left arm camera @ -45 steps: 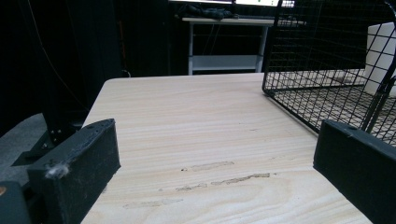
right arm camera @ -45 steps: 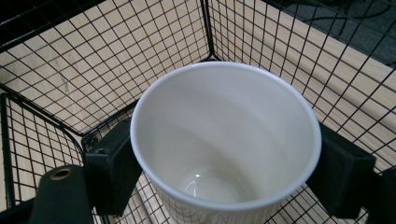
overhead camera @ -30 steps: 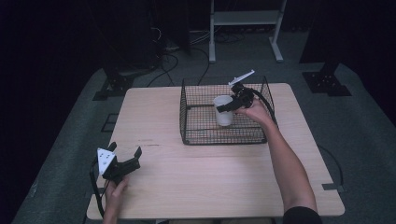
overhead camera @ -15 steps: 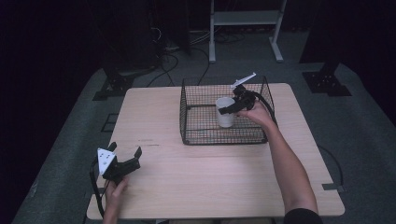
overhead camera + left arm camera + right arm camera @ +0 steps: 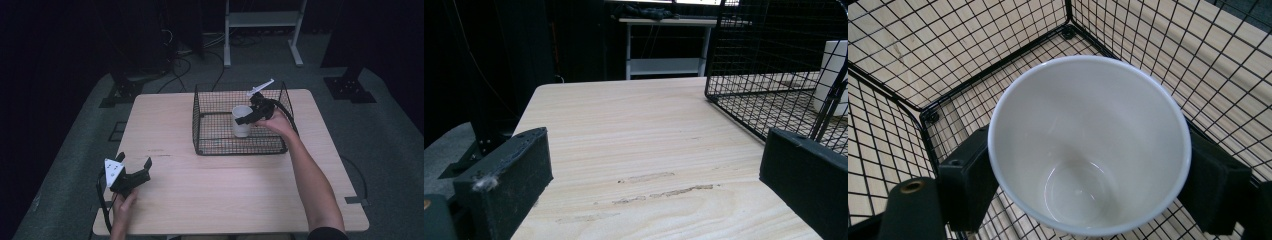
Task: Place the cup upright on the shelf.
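fingers of the right gripper [image 5: 244, 120] clamp a white cup [image 5: 241, 121] in the high view, one pad on each side of its wall. the cup stands upright, long axis vertical and mouth up, inside a black wire basket [image 5: 210, 132] on a pale wooden table [image 5: 225, 185]; whether its base touches the basket floor cannot be told. basket walls rise near on all sides of the fingers. the left gripper [image 5: 132, 167] rests well apart by the near left table edge, jaws spread, nothing between them.

from the left gripper view, two black padded fingers [image 5: 511, 175] stand wide over bare wood grain, the basket's mesh corner [image 5: 744, 75] ahead and right.

from the right gripper view, matte black pads [image 5: 968, 180] press the smooth, glossy, round cup [image 5: 1088, 145]; square wire mesh [image 5: 893, 60] surrounds it closely.
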Demonstrator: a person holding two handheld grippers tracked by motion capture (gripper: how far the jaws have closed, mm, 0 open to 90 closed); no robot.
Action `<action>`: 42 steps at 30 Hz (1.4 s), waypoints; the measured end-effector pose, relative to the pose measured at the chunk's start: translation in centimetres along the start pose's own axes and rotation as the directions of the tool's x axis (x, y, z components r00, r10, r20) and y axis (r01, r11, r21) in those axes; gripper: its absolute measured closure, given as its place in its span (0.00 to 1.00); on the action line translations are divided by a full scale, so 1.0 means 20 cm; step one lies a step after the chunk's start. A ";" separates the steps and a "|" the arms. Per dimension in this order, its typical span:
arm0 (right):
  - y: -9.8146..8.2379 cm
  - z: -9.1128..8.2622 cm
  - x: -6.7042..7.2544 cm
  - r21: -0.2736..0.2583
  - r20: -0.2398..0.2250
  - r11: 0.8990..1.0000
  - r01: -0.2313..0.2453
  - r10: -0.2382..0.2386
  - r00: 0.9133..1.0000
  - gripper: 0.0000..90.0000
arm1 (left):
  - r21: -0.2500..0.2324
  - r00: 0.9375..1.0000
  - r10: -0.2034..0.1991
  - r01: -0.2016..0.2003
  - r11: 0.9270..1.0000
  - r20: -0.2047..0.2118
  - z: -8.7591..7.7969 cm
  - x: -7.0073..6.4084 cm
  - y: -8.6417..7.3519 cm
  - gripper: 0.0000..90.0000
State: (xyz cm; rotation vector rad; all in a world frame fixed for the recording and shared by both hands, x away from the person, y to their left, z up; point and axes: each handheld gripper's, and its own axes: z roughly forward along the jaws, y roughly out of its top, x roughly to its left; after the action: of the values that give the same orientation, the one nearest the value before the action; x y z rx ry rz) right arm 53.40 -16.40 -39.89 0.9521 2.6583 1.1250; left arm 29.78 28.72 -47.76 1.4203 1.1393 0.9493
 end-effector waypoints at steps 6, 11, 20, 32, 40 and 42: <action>-0.01 -0.01 0.00 0.003 0.004 1.000 0.002 -0.002 1.000 0.21 | 0.001 1.000 0.003 -0.003 1.000 0.000 0.00 0.00 0.00 0.00; -0.01 -0.01 0.01 0.007 0.003 1.000 0.004 -0.004 1.000 0.20 | 0.001 1.000 0.001 -0.001 1.000 -0.001 0.00 0.00 0.00 0.00; -0.02 -0.02 0.04 0.008 0.006 1.000 0.017 -0.017 1.000 0.19 | 0.003 1.000 0.004 -0.004 1.000 -0.004 0.00 0.00 0.00 0.00; 0.00 -0.05 0.05 -0.021 0.016 1.000 0.015 -0.015 1.000 0.14 | 0.004 1.000 0.006 -0.006 1.000 -0.006 0.00 0.00 0.00 0.00; 0.02 -0.10 0.05 -0.078 0.021 0.997 0.004 -0.002 1.000 0.14 | 0.004 1.000 0.005 -0.005 1.000 -0.009 0.01 0.00 0.00 0.00; 0.02 -0.11 0.05 -0.097 0.032 0.995 0.003 0.000 0.999 0.14 | 0.004 1.000 0.005 -0.005 1.000 -0.008 0.00 0.00 0.00 0.00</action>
State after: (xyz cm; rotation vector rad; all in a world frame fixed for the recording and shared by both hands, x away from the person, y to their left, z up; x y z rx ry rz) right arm 52.08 -16.90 -37.80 0.9426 2.5529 1.2153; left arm 29.86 28.63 -47.74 1.4239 1.1446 0.9577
